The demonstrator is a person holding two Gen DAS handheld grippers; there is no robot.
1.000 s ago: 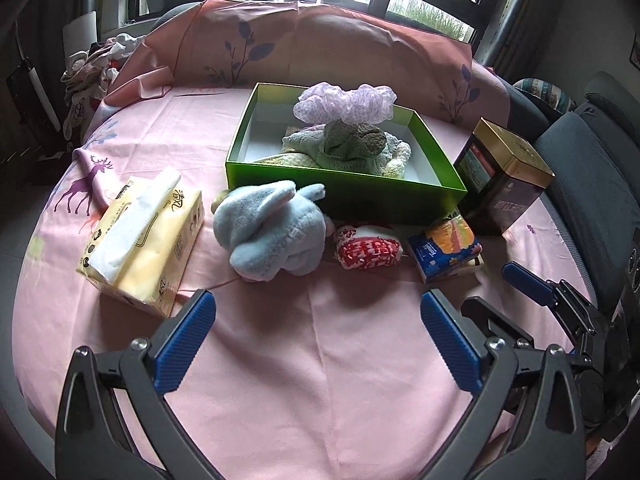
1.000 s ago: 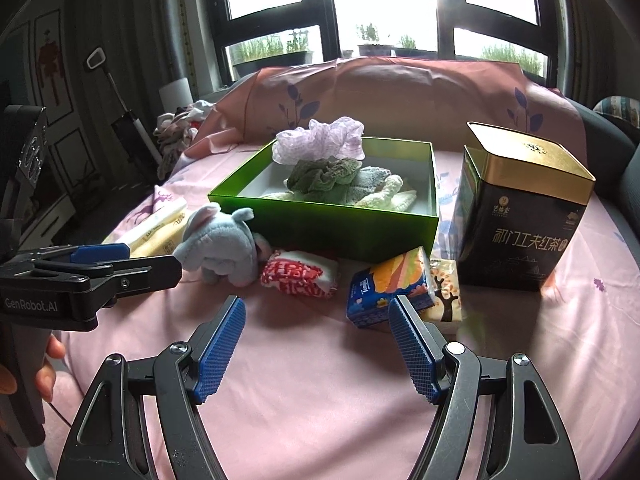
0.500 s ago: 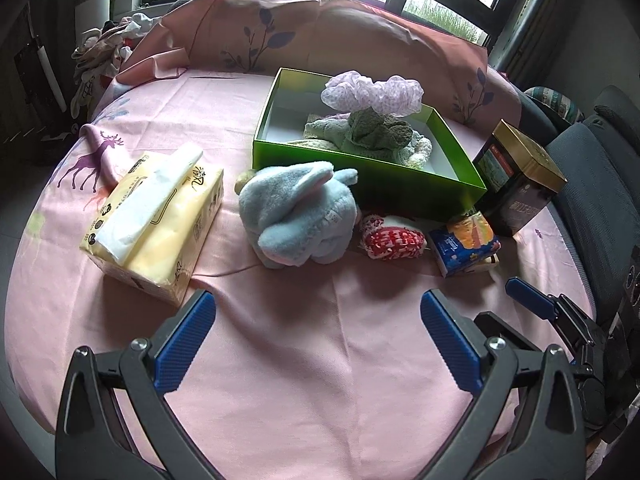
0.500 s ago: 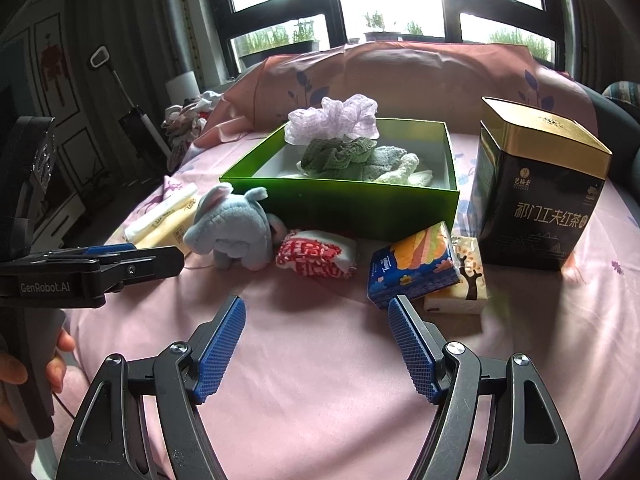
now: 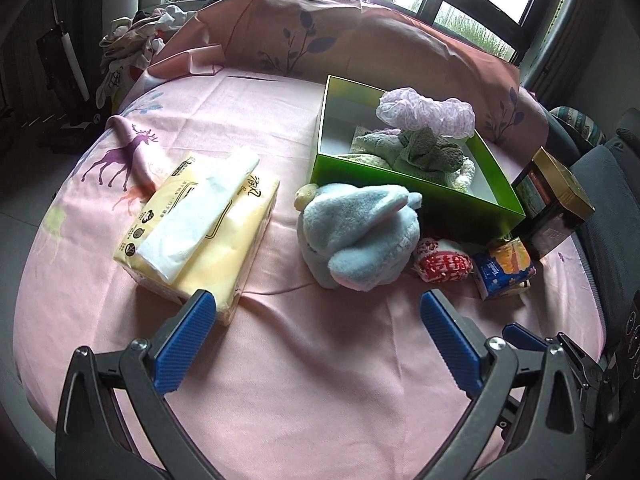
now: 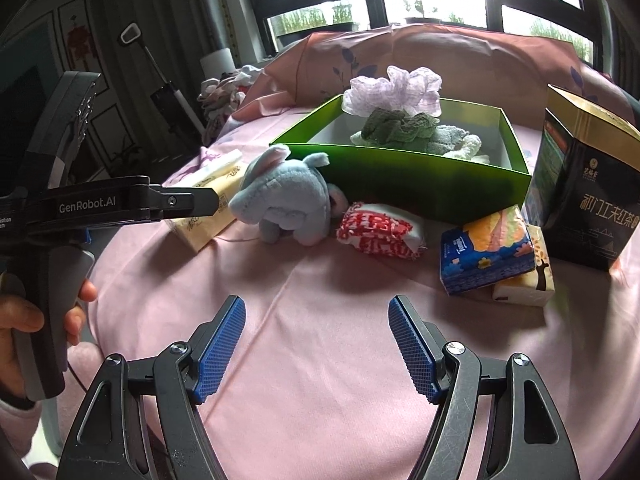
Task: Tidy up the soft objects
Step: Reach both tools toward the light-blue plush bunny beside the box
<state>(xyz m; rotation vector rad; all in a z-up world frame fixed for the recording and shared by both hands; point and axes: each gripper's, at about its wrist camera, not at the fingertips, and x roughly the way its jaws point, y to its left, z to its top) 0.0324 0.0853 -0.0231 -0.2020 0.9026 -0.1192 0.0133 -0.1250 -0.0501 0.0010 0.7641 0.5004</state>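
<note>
1. A smooth pink tablecloth (image 5: 320, 380) with a purple deer print covers the round table, creased in soft folds.
2. The fluffy blue plush elephant (image 5: 356, 236) lies slumped near the middle of the table, touching the near wall of the glossy green box (image 5: 472, 210).
3. Inside the box, a frilly lilac scrunchie (image 5: 424, 112) tops a crumpled green cloth (image 5: 430, 152) and knitted pale towels.
4. A crinkly yellow tissue pack (image 5: 200, 232), 1 white sheet sticking out, lies toward the table's left edge.
5. A red-and-white patterned pouch (image 6: 378, 230) sits just right of the elephant; beside it a blue-and-orange tissue packet (image 6: 486, 254) leans by a dark, gold-lidded tin (image 6: 580, 196) near the right edge.
6. The left gripper (image 5: 316, 326) hangs with its ribbed blue pads wide apart and empty; the right gripper (image 6: 316, 340) likewise, nothing between its pads.
7. Compared with 1 second ago, both grippers have come in lower and closer; the elephant and pack loom larger.
</note>
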